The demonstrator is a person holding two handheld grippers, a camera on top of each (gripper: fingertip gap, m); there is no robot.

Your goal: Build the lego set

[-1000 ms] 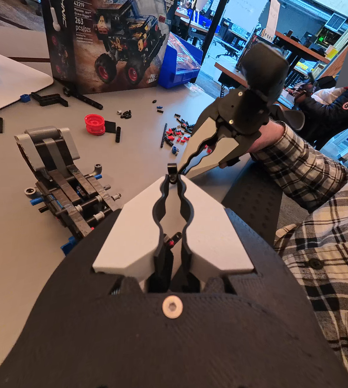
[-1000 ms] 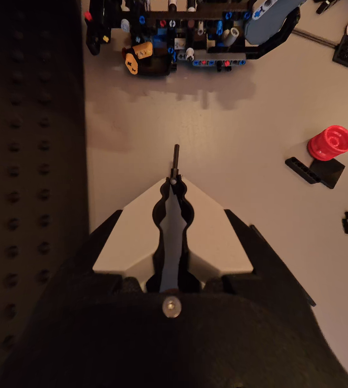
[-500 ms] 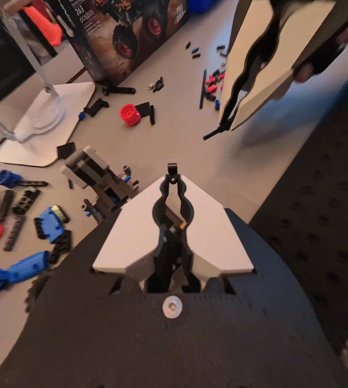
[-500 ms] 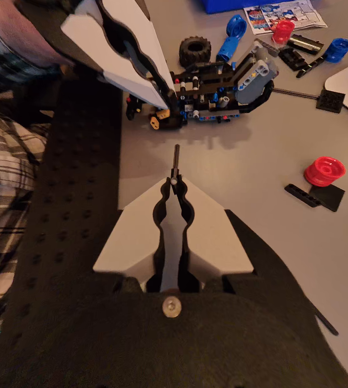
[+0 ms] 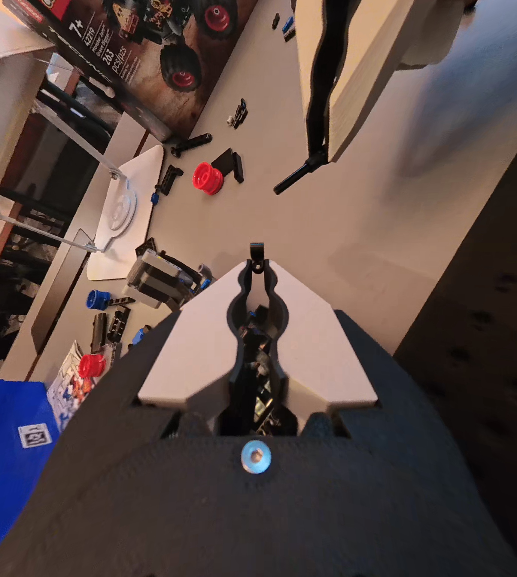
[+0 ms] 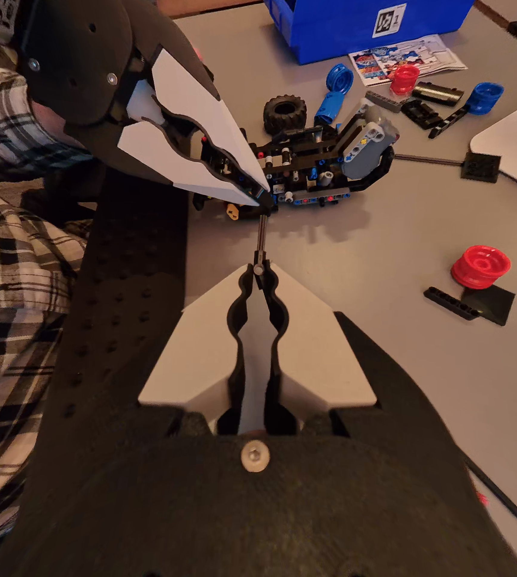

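Left gripper (image 5: 256, 265): pinching a small black connector piece (image 5: 256, 251) at the very tips, held above the tabletop (image 5: 329, 224); seen from the right wrist view (image 6: 261, 196) slanting down in front of the chassis
Right gripper (image 6: 258, 269): pressed onto a thin black axle (image 6: 261, 232) that sticks straight out past the tips; far end of the axle right at the left gripper's tips, contact not clear; seen from the left wrist view (image 5: 321, 157) up high with the axle pointing down-left
Lego chassis (image 6: 319, 168): part-built, black and grey with blue and red pins, resting on the tabletop just behind the meeting point of both grippers
Loose black tyre (image 6: 284, 114): behind the chassis, beside a blue part (image 6: 329, 106)
Red wheel hub (image 6: 481, 266): well to the right, touching a flat black panel (image 6: 489, 304) and a short black beam (image 6: 449, 303)
Blue bin (image 6: 366, 28): far edge of the tabletop, instruction booklet (image 6: 407, 59) in front of it
Set box (image 5: 144, 53): standing at the back in the left wrist view
Plaid sleeve (image 6: 10, 112): behind the left gripper
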